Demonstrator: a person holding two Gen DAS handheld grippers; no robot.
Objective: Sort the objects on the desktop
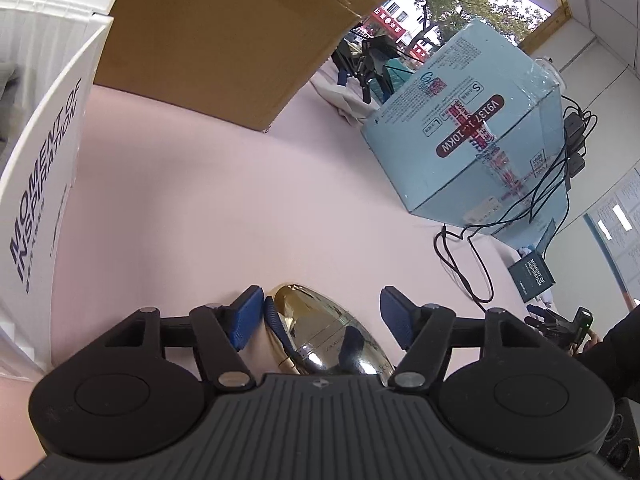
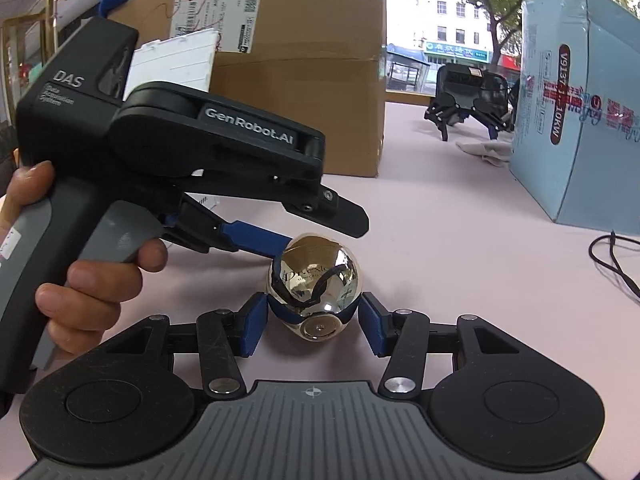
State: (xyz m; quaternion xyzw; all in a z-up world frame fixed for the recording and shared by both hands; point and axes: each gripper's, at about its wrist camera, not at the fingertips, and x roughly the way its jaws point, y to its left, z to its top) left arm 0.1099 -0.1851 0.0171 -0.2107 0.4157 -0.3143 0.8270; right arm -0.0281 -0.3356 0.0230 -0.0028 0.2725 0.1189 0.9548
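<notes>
My left gripper (image 1: 320, 316) angles down over the gold egg-shaped bottle (image 2: 314, 280) lying on the pink counter (image 1: 240, 200), jaws apart, one pad apparently touching it. My right gripper (image 2: 314, 320) lies level, jaws apart, flanking the bottle's end. My hand (image 2: 88, 276) grips the left handle.

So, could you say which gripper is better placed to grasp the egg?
Probably the right gripper: the egg sits centred between its open jaws. The left gripper has it off-centre, near one jaw.
</notes>
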